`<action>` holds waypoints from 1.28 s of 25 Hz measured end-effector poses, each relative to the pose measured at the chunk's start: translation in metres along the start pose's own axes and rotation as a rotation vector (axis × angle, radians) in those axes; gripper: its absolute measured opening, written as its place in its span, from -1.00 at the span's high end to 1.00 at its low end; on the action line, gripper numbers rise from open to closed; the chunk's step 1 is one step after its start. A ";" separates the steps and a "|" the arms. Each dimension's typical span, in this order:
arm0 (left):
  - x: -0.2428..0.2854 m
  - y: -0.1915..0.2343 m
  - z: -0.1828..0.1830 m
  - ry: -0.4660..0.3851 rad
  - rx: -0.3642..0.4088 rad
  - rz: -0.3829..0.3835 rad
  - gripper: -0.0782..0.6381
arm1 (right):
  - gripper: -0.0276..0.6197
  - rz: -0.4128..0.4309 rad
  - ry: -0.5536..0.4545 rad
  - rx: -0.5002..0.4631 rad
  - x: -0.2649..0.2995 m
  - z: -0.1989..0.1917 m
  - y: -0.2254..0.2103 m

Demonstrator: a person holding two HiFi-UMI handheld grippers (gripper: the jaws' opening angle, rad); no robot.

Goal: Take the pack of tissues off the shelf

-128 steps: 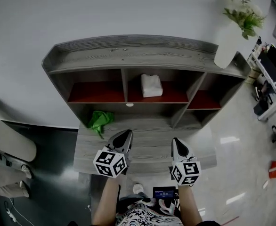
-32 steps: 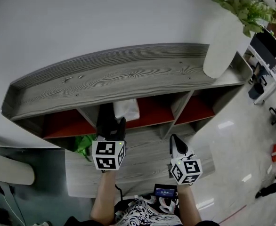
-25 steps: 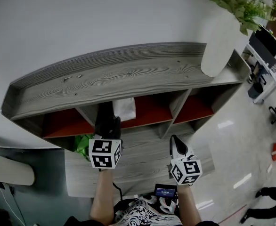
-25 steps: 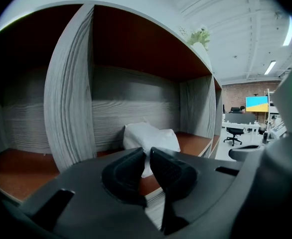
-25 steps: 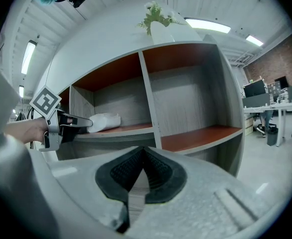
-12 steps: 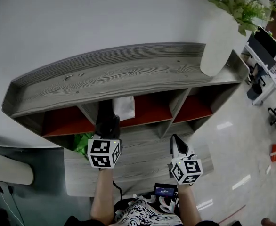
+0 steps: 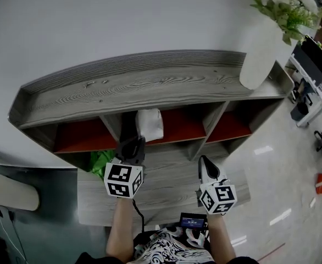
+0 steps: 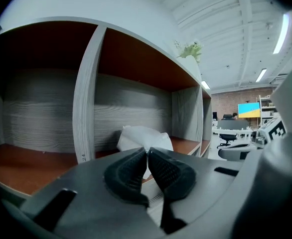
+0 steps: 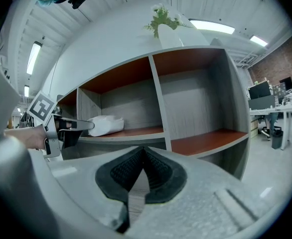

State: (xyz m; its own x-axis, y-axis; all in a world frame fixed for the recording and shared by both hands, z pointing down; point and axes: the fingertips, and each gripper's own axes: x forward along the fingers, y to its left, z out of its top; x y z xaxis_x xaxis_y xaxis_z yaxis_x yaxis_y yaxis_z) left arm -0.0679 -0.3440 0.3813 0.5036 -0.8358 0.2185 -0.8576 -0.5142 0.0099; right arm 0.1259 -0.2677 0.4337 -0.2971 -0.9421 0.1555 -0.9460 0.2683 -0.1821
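Pack of tissues (image 8: 142, 136) in the middle compartment of the shelf (image 7: 150, 87), left hand-held gripper (image 8: 147, 151) with jaws just closed pad to pad at its front edge (only the right gripper view shows the tips against its end), right hand-held gripper (image 9: 143, 151) pressed together, empty.

Bright ceiling strip lights (image 9: 211, 27); strong fisheye bending, dark vignetted corners, floor (image 7: 262, 149) glare.

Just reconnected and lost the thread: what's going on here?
A person is taking the pack of tissues from the middle compartment of the shelf. The left claw has just closed on the pack's near edge; the pack lies on the shelf, not yet lifted. The right claw hangs shut and empty outside the shelf.
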 end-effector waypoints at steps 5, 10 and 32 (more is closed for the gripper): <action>-0.014 -0.004 -0.005 -0.022 -0.008 -0.021 0.74 | 0.91 0.022 0.001 -0.013 -0.003 0.001 0.011; -0.027 -0.014 -0.005 -0.038 0.030 -0.053 0.74 | 0.91 0.043 -0.001 -0.029 -0.005 0.002 0.020; -0.080 -0.022 -0.016 -0.075 0.010 -0.060 0.75 | 0.91 0.086 -0.014 -0.049 -0.028 0.000 0.048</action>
State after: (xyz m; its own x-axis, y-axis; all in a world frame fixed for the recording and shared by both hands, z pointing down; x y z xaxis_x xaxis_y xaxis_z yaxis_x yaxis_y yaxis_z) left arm -0.0911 -0.2622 0.3791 0.5607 -0.8154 0.1443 -0.8249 -0.5652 0.0111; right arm 0.0889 -0.2281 0.4207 -0.3758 -0.9179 0.1277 -0.9224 0.3572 -0.1468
